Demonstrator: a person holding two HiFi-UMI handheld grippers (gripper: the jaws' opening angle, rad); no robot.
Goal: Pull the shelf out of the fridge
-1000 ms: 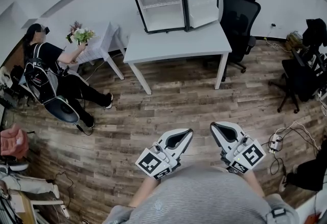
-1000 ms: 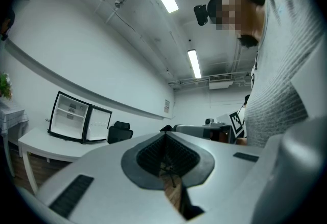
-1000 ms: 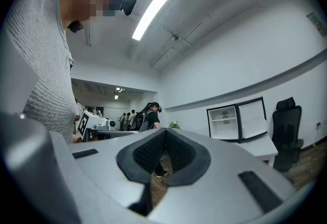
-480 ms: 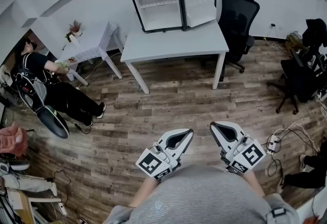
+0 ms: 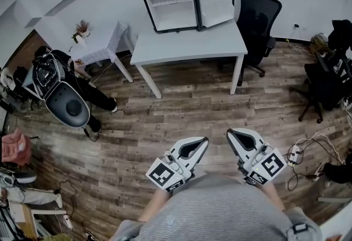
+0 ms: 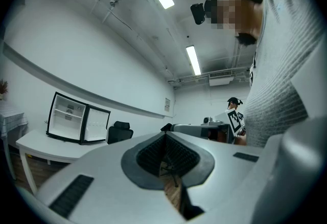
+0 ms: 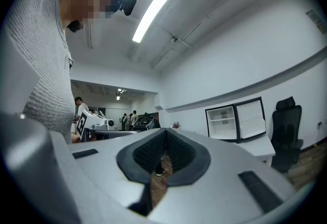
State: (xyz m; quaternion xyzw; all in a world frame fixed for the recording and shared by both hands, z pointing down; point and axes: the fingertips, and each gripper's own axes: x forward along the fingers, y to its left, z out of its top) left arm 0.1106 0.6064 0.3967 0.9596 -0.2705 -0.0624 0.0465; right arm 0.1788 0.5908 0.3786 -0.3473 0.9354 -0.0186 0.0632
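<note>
**Desk:** What do the person's hands show, close in?

**Photographer:** Both are held low at the person's waist. The left gripper (image 5: pixel 202 142) has its jaws pressed together on nothing, and so does the right gripper (image 5: pixel 231 135). Each gripper's own view shows only bare floor (image 5: pixel 187 108) through the slit below the pads.

**Desk:** And what lies beyond the tips?

**Photographer:** Open wood floor, then a white counter (image 5: pixel 187 44) well ahead of both grippers. The fridge (image 5: pixel 170 3) stands on its far edge, mouth facing the person. Its door (image 5: pixel 215 2) is swung wide on the right-hand side.

**Desk:** Where is the shelf?

**Photographer:** The shelf (image 5: pixel 171 3) is inside the fridge, seated partway up the cavity. It lies far forward of both grippers and slightly to their left. Its long axis runs side to side across the opening, with the front edge turned this way.

**Desk:** Which hand is nearer?

**Photographer:** The left, by a little, I judge, since it sits more nearly in line with the opening. Either way the whole room has to be crossed first, and the pull would come straight back toward the person.
</note>
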